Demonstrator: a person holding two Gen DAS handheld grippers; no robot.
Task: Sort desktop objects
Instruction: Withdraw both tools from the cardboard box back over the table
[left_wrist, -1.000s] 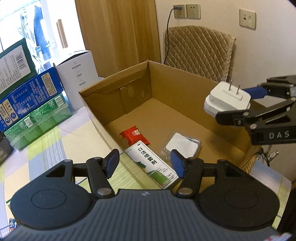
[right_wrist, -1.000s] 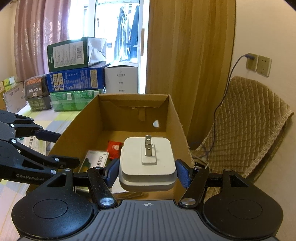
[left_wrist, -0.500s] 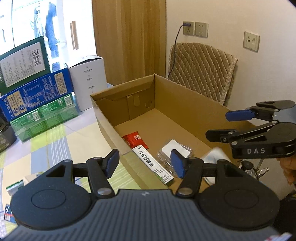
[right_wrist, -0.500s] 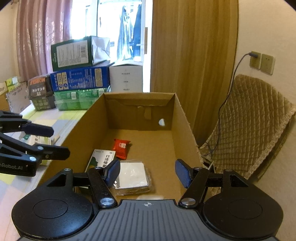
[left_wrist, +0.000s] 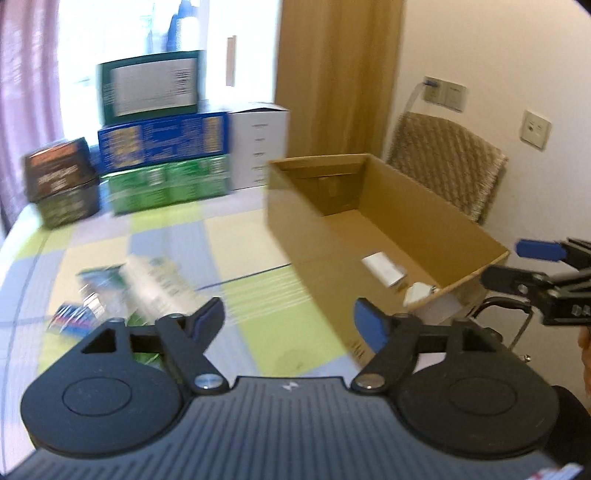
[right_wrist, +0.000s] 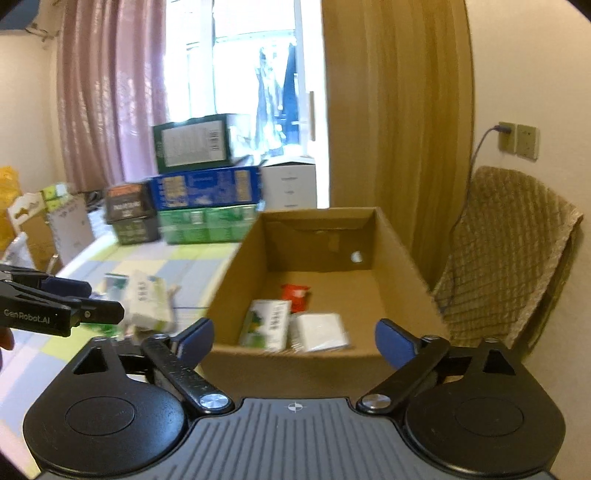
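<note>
Both the left gripper (left_wrist: 289, 322) and right gripper (right_wrist: 294, 341) spread empty; several items fill the cardboard box (right_wrist: 402, 258), loose packets (left_wrist: 155, 284) await on the bench (left_wrist: 229, 243).

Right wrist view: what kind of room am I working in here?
Most likely a lived-in home room, not a lab: a pink curtain at a bright window, a chair with a quilted cover by a wall socket, and stacked retail boxes on a checked tablecloth.

I see my right gripper (right_wrist: 294, 341) spread wide and empty before the cardboard box (right_wrist: 236, 280). Inside lie a red packet (right_wrist: 295, 293), green-white carton (right_wrist: 269, 324) and clear pouch (right_wrist: 319, 331).
</note>
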